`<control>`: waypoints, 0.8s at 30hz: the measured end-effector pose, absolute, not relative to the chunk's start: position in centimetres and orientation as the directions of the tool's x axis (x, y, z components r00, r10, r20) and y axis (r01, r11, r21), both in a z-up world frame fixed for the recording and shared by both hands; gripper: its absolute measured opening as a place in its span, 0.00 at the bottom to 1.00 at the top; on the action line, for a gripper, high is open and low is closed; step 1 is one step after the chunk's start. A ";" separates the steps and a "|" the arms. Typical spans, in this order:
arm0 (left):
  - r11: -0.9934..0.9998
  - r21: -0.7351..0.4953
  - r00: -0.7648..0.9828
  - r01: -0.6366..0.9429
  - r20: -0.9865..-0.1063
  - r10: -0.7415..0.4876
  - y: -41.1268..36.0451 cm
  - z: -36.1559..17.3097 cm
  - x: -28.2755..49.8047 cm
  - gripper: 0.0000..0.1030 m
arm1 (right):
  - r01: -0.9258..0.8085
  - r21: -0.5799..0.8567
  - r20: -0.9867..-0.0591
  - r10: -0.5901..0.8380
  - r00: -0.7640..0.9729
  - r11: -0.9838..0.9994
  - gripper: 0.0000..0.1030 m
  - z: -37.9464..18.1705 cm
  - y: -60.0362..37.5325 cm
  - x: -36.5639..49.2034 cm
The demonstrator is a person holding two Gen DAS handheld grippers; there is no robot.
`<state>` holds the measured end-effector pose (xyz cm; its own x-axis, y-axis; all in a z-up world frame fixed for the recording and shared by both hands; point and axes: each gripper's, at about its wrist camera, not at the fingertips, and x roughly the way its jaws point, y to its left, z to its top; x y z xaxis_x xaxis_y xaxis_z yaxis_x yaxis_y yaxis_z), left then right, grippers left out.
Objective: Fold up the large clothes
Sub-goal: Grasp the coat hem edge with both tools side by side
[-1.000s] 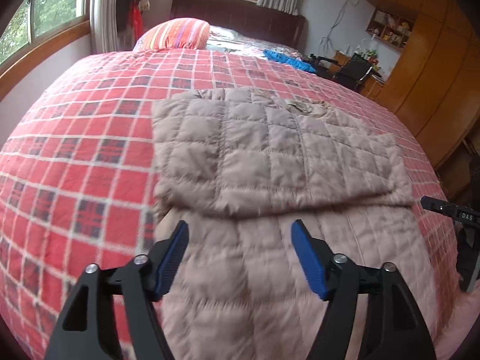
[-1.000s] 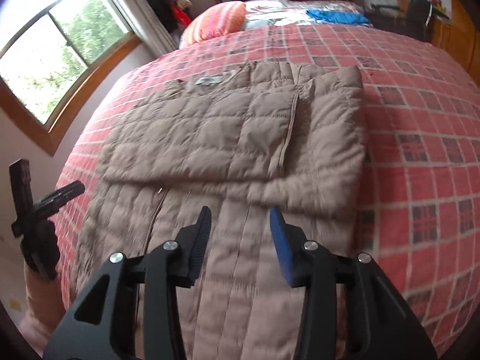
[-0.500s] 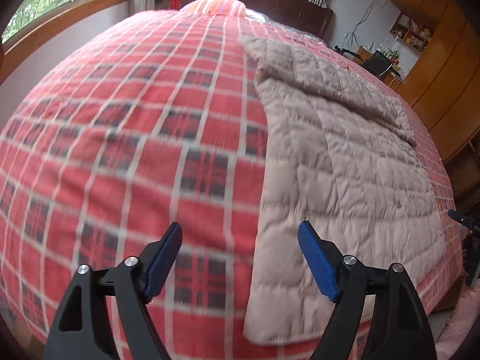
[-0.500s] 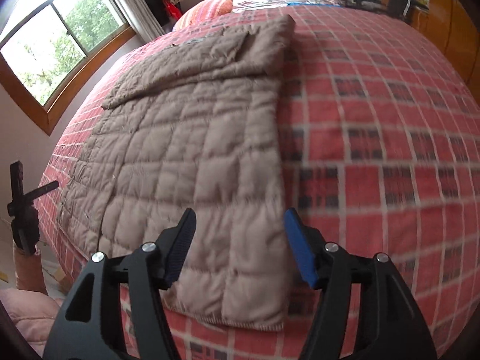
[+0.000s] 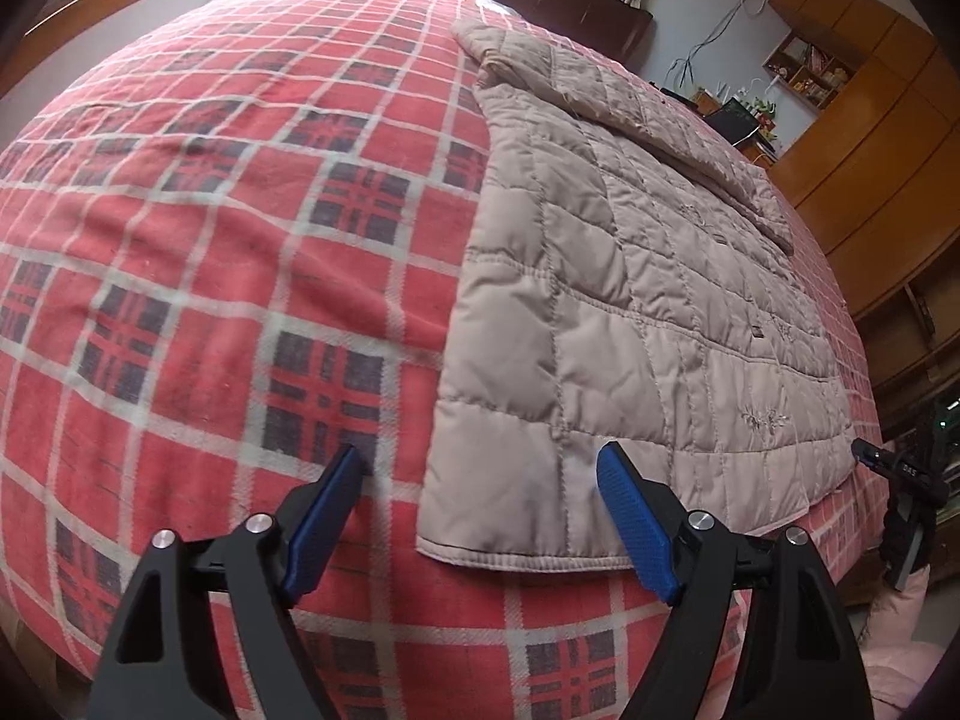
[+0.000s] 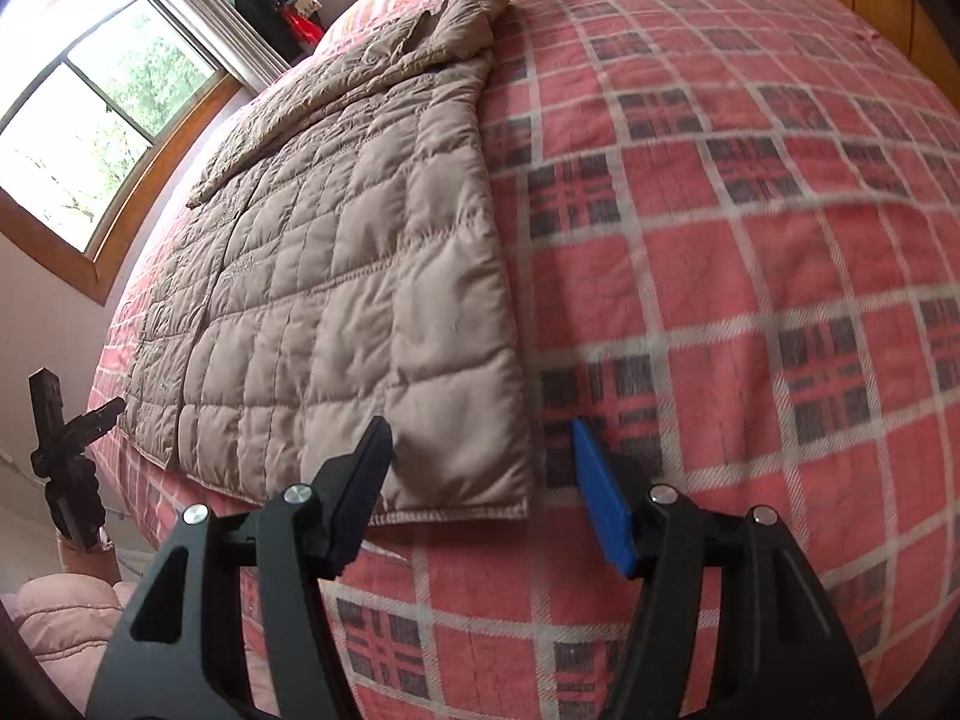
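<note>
One quilted beige jacket (image 5: 630, 312) lies flat on one bed covered by a red plaid blanket (image 5: 210, 252), and two grippers work at its near hem. The jacket's long axis runs from the near edge of the bed toward the headboard: its hem lies by the near edge and its folded upper part points away toward the far end. In the left wrist view the jacket occupies the right half of the blanket; in the right wrist view it occupies the left half (image 6: 336, 276), with bare plaid (image 6: 750, 300) beside it.

The left gripper (image 5: 480, 516) is spread wide and grasps nothing: its two blue-padded fingers straddle the jacket's near left hem corner, one finger (image 5: 324, 510) over bare blanket beside the jacket, the other (image 5: 636, 522) over the quilted fabric. The right gripper (image 6: 480, 492) is likewise spread apart and empty, straddling the jacket's near right hem corner, one finger (image 6: 360, 486) over the fabric and the blue pad (image 6: 600, 498) over blanket just beside the jacket's edge. Whether any finger touches the cloth cannot be told.

Each gripper shows small at the far hem corner in the other's view. One window (image 6: 102, 126) stands beyond the jacket's left side, and wooden cabinets (image 5: 852, 168) beyond its right side
</note>
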<state>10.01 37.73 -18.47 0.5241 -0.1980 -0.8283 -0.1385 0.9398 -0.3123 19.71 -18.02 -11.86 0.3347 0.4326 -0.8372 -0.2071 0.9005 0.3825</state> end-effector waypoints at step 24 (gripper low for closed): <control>0.917 -0.378 0.554 -0.130 -0.794 -0.249 36.7 -18.1 9.5 0.14 | -0.226 0.470 -0.782 0.521 0.342 0.853 0.13 -12.3 -17.5 19.1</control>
<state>9.51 36.69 -18.13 0.5544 -0.2491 -0.7941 -0.1295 0.9167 -0.3780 19.13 -17.54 -12.29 0.3422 0.5215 -0.7817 -0.2262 0.8531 0.4701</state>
